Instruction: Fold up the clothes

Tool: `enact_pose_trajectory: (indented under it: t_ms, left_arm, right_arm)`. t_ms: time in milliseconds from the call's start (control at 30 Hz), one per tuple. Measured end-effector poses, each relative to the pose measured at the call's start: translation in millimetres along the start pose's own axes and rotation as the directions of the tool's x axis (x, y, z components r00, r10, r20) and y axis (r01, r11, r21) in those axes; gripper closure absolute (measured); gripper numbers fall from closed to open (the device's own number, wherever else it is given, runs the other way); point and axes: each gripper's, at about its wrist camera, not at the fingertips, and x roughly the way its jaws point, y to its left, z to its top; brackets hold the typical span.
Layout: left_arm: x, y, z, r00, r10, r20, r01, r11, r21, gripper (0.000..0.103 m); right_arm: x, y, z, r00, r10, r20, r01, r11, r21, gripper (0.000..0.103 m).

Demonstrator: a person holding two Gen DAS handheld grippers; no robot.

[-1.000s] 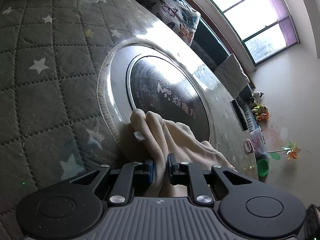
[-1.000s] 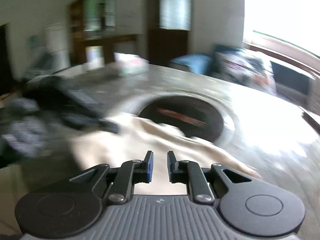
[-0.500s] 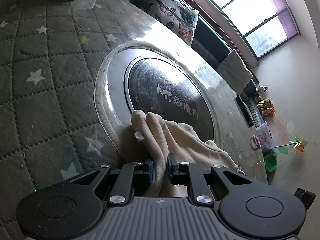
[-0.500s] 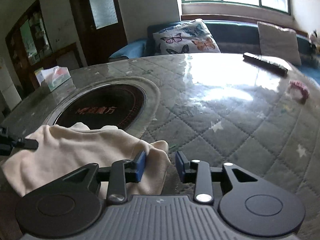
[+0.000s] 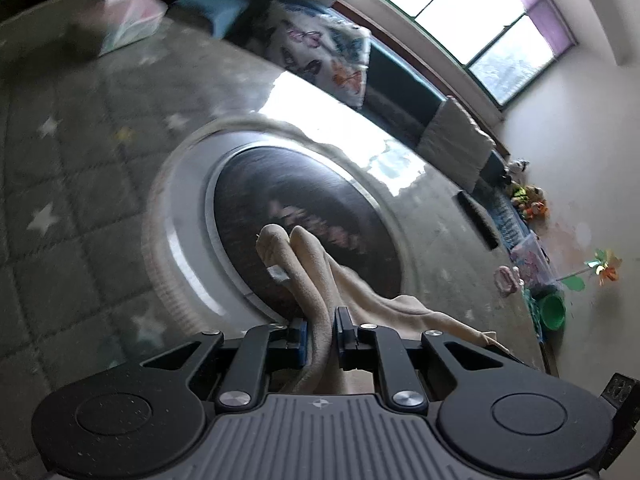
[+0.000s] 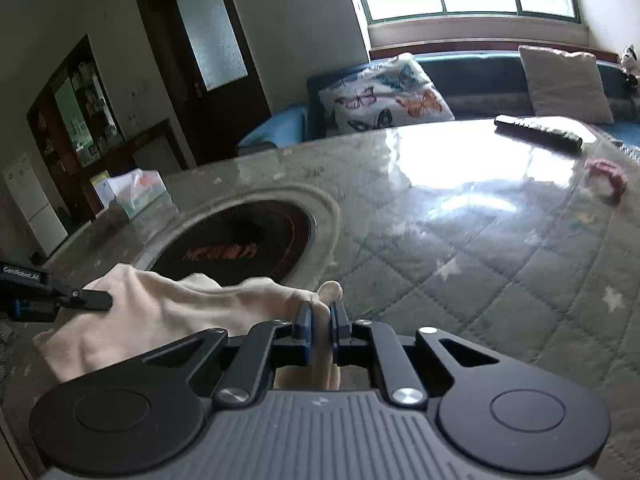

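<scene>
At lower left of the right wrist view, the left gripper (image 6: 86, 300) pinches one edge of the cream garment (image 6: 172, 312), which sags across the quilted table (image 6: 500, 280) before the round dark hotplate (image 6: 236, 244). Lower centre, the right gripper (image 6: 320, 330) is clamped on the cloth's other end. At far right lie a remote (image 6: 538, 133) and a pink item (image 6: 606, 178).

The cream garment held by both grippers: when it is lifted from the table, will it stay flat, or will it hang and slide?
The cream garment is probably floppy: it bunches in soft folds between the left gripper and the right gripper, so its middle would likely sag. It looks thin and likely light. On the glossy table it may slide easily.
</scene>
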Motion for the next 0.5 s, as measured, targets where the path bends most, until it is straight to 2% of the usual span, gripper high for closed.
enact_pose_trajectory:
  t_ms: [233, 500]
  left_arm:
    - [21, -61, 2, 0.999, -0.049, -0.009, 0.05, 0.994, 0.098, 0.089]
    - [74, -135, -3, 0.991, -0.115, -0.071, 0.126, 0.976, 0.179, 0.09]
  right_arm:
    - [-42, -20, 17, 0.993, -0.073, 0.095, 0.075, 0.997, -0.008, 0.096]
    - [-86, -70, 37, 0.958, -0.228, 0.173, 0.231, 0.973, 0.003, 0.096]
